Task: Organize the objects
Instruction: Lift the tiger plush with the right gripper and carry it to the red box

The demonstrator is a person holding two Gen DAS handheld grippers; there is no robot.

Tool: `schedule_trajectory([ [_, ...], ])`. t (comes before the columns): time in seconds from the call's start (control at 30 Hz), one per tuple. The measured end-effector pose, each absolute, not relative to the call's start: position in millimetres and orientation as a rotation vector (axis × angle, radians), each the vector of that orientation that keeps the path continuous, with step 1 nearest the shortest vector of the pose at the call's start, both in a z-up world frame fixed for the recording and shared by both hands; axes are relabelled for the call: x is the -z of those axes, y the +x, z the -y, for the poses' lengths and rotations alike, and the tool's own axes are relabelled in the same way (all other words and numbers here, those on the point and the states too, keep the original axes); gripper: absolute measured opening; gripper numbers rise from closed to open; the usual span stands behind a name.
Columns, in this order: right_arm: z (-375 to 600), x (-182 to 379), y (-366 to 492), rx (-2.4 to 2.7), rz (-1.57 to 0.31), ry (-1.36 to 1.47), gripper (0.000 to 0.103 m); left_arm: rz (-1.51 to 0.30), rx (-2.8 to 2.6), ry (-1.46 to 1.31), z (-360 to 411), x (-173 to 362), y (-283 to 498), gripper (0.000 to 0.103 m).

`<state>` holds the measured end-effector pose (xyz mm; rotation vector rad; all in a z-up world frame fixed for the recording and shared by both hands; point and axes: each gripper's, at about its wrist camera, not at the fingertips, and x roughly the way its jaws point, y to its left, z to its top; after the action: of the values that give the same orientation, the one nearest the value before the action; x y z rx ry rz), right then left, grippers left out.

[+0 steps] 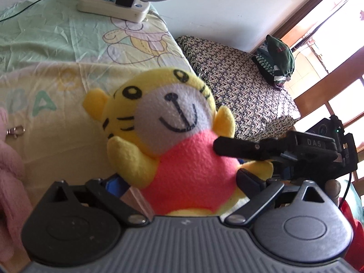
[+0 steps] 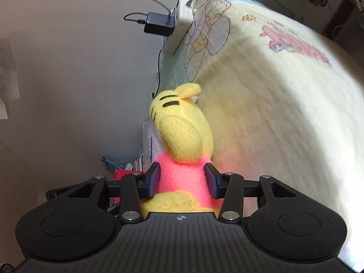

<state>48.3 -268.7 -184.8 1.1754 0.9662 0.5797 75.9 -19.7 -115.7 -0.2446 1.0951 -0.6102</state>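
Note:
A plush tiger (image 1: 182, 136) with a yellow head, white face and pink body hangs in the air above the bed. In the left wrist view it fills the space between my left gripper's (image 1: 182, 182) wide-spread fingers; the right pad (image 1: 248, 179) touches its yellow foot, while the toy's arm partly hides the left finger. My right gripper (image 1: 225, 150) reaches in from the right against the pink belly. In the right wrist view the right gripper (image 2: 183, 178) is shut on the plush tiger (image 2: 182, 136), with both pads pressed into its pink body.
A pale yellow-green cartoon bedsheet (image 1: 56, 56) lies behind the toy, with a white power strip (image 1: 113, 4) and black adapter at its far end. To the right are a dark patterned cover (image 1: 238, 86), folded green clothes (image 1: 275, 61) and a wooden window frame. Pink cloth (image 1: 9, 170) is at left.

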Motion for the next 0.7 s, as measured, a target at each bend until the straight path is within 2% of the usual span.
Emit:
schedule_trajectory([
  [0.33,247.6,187.2,29.6,-0.598,-1.004,1.168,0.045,-1.14,0.604,-0.292,-1.6,132.7,66.4,0.096],
  [0.7,237.5,155.4,-2.4,-0.618,-0.95,1.178,0.041,-1.006,0.593,-0.185,7.3,84.9,19.0,0.095],
])
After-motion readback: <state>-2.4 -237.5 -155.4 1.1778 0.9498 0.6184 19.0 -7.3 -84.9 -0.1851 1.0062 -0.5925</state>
